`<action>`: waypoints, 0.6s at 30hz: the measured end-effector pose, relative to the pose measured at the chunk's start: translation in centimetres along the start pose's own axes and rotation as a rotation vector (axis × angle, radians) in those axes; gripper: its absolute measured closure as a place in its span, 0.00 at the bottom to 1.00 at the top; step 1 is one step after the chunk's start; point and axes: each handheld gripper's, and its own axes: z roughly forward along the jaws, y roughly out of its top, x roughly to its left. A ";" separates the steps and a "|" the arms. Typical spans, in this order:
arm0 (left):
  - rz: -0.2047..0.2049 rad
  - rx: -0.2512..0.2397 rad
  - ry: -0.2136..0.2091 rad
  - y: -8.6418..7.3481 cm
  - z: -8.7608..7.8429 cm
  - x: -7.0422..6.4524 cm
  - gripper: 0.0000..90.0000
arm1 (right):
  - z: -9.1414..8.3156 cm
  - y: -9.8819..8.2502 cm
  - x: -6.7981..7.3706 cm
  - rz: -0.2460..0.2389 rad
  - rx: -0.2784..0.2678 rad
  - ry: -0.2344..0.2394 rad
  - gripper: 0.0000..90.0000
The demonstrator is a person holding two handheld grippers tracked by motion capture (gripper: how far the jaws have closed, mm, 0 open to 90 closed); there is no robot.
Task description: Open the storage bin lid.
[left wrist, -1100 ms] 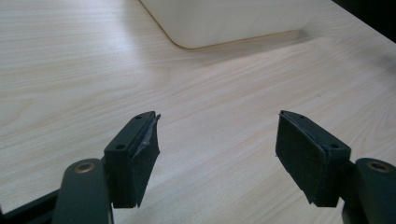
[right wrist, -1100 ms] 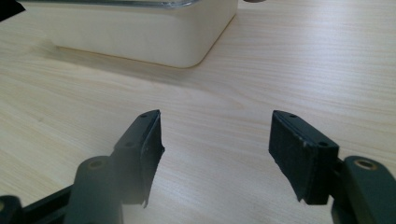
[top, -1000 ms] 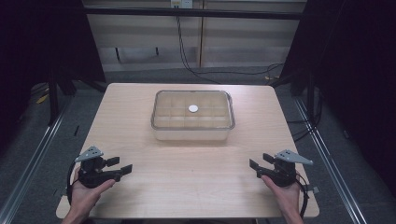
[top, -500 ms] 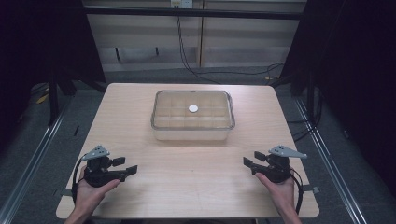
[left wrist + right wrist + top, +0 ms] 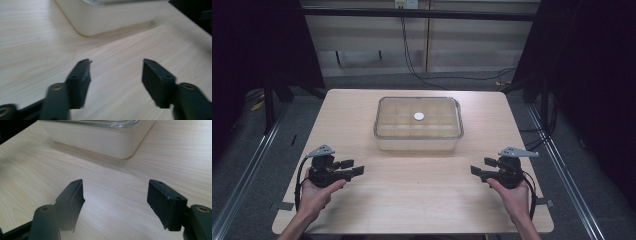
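A clear lidded plastic container [image 5: 418, 124] with a small white disc [image 5: 418, 116] on its lid stands at the middle of the wooden table [image 5: 417, 185]. My left gripper [image 5: 351, 167] rests near the front left of the table, jaws open and empty. At the front right my right gripper [image 5: 479, 166] is open too, nothing between its jaws. The left gripper view has its open gripper [image 5: 116, 71] facing a corner of the container [image 5: 110, 17]. In the right gripper view, that open gripper [image 5: 115, 192] points at another container corner [image 5: 100, 140].
Dark curtains flank the table on both sides. Cables [image 5: 412, 60] trail over the floor behind it. Metal rails [image 5: 242, 175] run along the floor left and right. Bare wood lies between the grippers and the container.
Both hands have slid their grippers inward toward the table's middle and a little forward. The jaws remain open.
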 end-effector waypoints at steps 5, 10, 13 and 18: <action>0.028 0.000 -0.014 1.1 0.4 -0.2 0.44 | 0.3 1.2 -0.3 -0.010 -0.004 0.025 0.34; 0.029 0.019 -0.002 1.9 0.9 0.4 0.40 | 0.7 2.6 -0.6 -0.013 -0.019 0.026 0.35; 0.025 0.008 -0.002 2.1 1.0 0.8 0.40 | 1.0 3.4 -0.8 -0.006 -0.013 0.027 0.35; 0.031 -0.002 0.034 3.1 1.1 1.4 0.38 | 1.7 5.6 -1.4 -0.011 -0.014 0.030 0.38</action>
